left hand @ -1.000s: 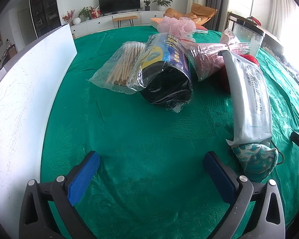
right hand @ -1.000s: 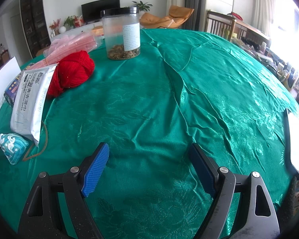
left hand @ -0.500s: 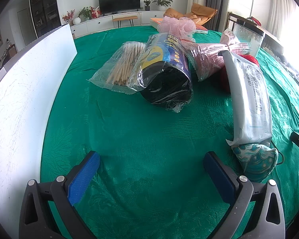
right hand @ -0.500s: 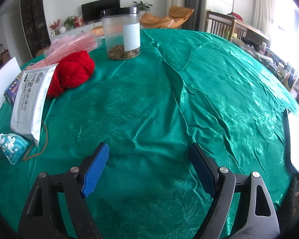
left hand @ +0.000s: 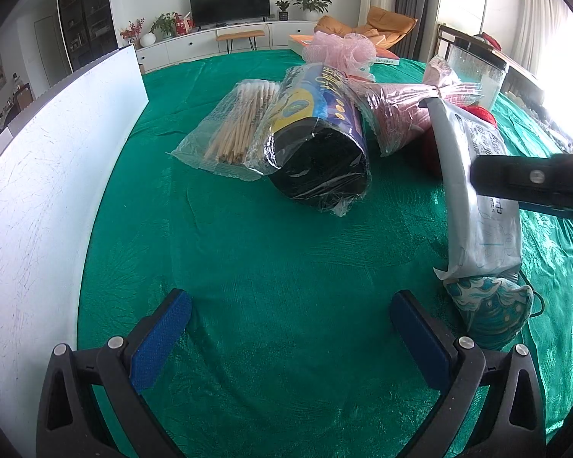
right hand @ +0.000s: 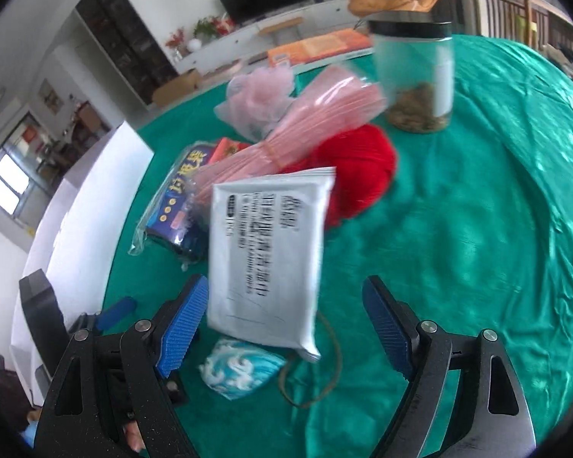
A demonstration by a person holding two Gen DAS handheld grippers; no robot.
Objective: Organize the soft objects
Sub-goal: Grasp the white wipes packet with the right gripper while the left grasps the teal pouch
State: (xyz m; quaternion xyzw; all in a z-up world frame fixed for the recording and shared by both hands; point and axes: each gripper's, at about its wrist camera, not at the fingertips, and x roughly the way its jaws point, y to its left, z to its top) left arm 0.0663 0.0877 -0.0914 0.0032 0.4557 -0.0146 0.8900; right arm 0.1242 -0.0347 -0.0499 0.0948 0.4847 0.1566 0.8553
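My left gripper [left hand: 290,328] is open and empty, low over the green tablecloth [left hand: 286,252]. My right gripper [right hand: 286,316] is open and empty, above the near end of a white wet-wipes pack [right hand: 265,252], also in the left wrist view [left hand: 477,198]. A teal patterned pouch [right hand: 240,372] lies under the pack's near end, also in the left wrist view [left hand: 492,313]. A red yarn ball [right hand: 355,168], a pink mesh pouf [right hand: 263,99] and pink wrapped sticks [right hand: 305,129] lie beyond. A black roll in a blue wrapper [left hand: 321,141] lies mid-table.
A bag of wooden sticks [left hand: 237,129] lies left of the black roll. A clear jar with a black lid [right hand: 416,76] stands at the back right. A white board [left hand: 38,175] stands along the left table edge. The right gripper's arm [left hand: 531,183] crosses the left view.
My right gripper has swung left and forward, from over bare cloth to above the wipes pack and pouch; its view is blurred. The left gripper has not moved.
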